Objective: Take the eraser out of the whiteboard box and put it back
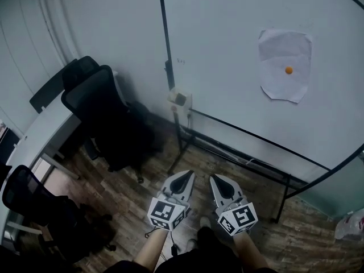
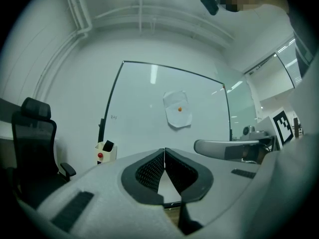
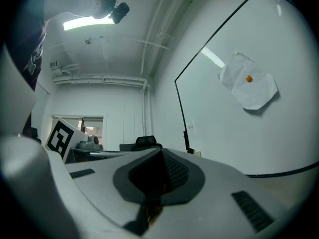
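head view: the left hand-held gripper (image 1: 186,175) and the right hand-held gripper (image 1: 216,178) point side by side at the whiteboard (image 1: 239,50). both are well short of the whiteboard box (image 1: 188,98) on its left frame. the step looks like the approach, so it is best to steer toward the box and part one pair of jaws before reaching in.

left gripper view: its jaws are pressed together on nothing. the dark eraser (image 2: 107,146) stands in the box, above a red thing (image 2: 100,155).

right gripper view: these jaws are together too, and empty.
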Tool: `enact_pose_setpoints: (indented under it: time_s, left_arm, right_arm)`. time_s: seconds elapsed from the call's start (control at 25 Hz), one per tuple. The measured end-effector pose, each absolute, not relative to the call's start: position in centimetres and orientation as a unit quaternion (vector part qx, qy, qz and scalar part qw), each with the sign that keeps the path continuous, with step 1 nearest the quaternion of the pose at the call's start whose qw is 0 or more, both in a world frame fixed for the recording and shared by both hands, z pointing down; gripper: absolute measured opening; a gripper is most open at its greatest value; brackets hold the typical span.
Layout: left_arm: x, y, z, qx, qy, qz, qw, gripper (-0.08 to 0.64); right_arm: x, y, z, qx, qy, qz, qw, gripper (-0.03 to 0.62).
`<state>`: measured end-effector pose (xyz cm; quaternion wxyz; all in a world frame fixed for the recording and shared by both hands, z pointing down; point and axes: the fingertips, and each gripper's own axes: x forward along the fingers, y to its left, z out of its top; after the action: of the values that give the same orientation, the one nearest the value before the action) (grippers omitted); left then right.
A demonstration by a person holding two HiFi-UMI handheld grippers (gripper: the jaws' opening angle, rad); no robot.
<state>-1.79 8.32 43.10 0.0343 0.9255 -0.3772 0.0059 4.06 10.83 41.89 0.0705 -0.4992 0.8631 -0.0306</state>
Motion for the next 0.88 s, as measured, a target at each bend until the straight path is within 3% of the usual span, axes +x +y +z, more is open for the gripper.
enact_pose_setpoints:
  time_s: [0.88]
  left_arm:
    - [-0.3,-6.7,43.0,0.888,-0.458,0.019,0.038,0.005]
  right_arm:
    - [6.3,-4.9,42.2,-0.417,0.904,-0.05,0.082,0.003]
